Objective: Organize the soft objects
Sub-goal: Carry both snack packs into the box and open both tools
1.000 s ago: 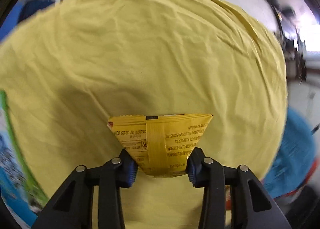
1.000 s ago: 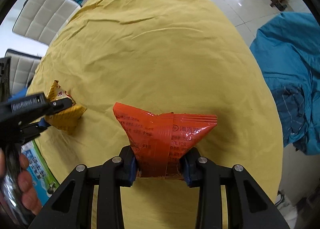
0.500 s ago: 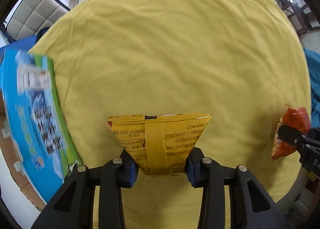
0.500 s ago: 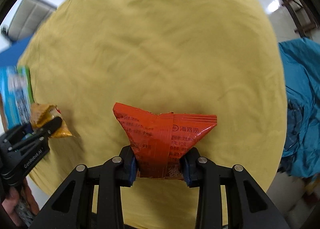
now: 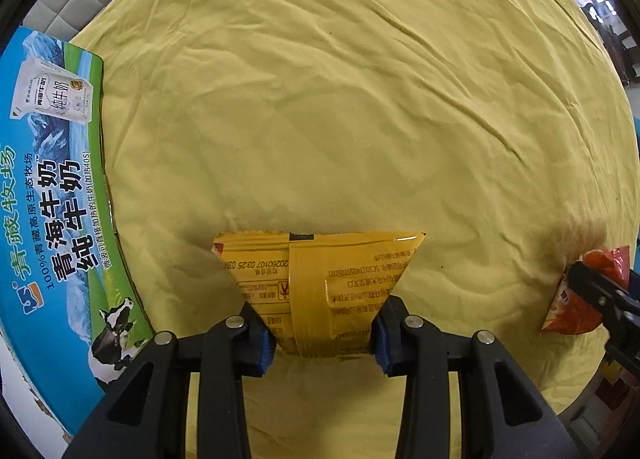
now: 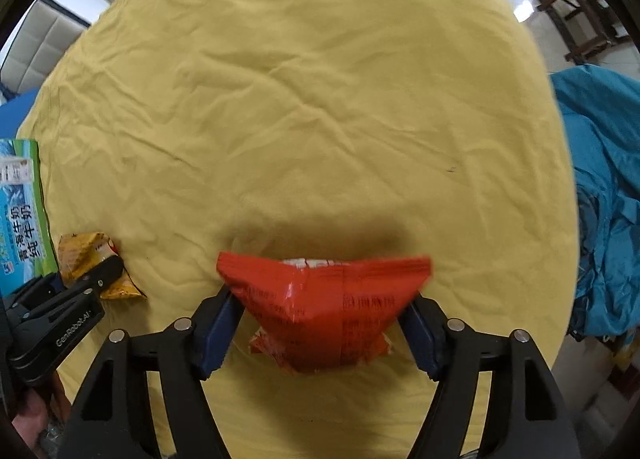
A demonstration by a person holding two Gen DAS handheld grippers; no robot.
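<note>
Both grippers are matte black plastic with triangular cut-outs in their arms and round silver screws at the joints. The left gripper [image 5: 322, 333] has blue ribbed pads [image 5: 264, 347]; the right gripper [image 6: 320, 325] has darker blue ones. White "GenRobot.AI" lettering [image 6: 74, 329] marks the left gripper's side.

The bench [image 5: 360, 99], under its yellow cloth, lies bare across its middle and far edge, leaving open passage there. A milk carton box [image 5: 52, 195] blocks its left edge, and blue fabric [image 6: 600, 199] is heaped beyond its right edge.
</note>
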